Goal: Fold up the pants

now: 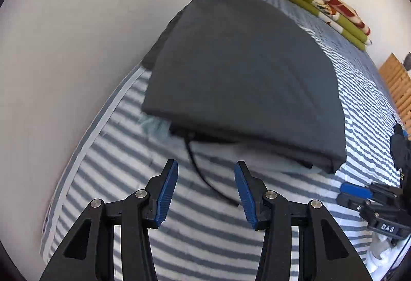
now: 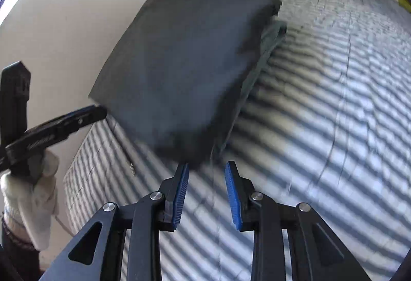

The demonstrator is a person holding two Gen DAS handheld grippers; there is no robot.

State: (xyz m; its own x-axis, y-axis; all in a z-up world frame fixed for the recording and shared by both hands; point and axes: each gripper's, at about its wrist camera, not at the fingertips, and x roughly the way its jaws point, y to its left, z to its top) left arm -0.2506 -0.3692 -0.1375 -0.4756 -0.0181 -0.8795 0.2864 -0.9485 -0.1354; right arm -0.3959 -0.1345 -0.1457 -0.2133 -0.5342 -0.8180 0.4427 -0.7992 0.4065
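On the striped bed (image 1: 128, 204), folded pants (image 1: 244, 75).

Striped bed (image 1: 128, 204) lies bare in front of both tongs, except a black cord (image 1: 203, 173) trailing from the folded pants (image 1: 244, 75). The white wall (image 1: 77, 49) closes the left side; a folded blanket (image 1: 326, 6) blocks the far edge.

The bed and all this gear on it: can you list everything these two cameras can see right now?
pants: one, dark grey, folded into a stack on the bed beside the white wall
drawstring: one, black, trailing from the stack's near edge
bedsheet: one, blue and white stripes, covering the bed
blanket: one, green with red and white print, folded at the bed's far end
wooden slats: light brown, beside the bed
left gripper: black, blue pads, open, empty
right gripper: same, open, empty
gloved hand: white glove, holding the left gripper
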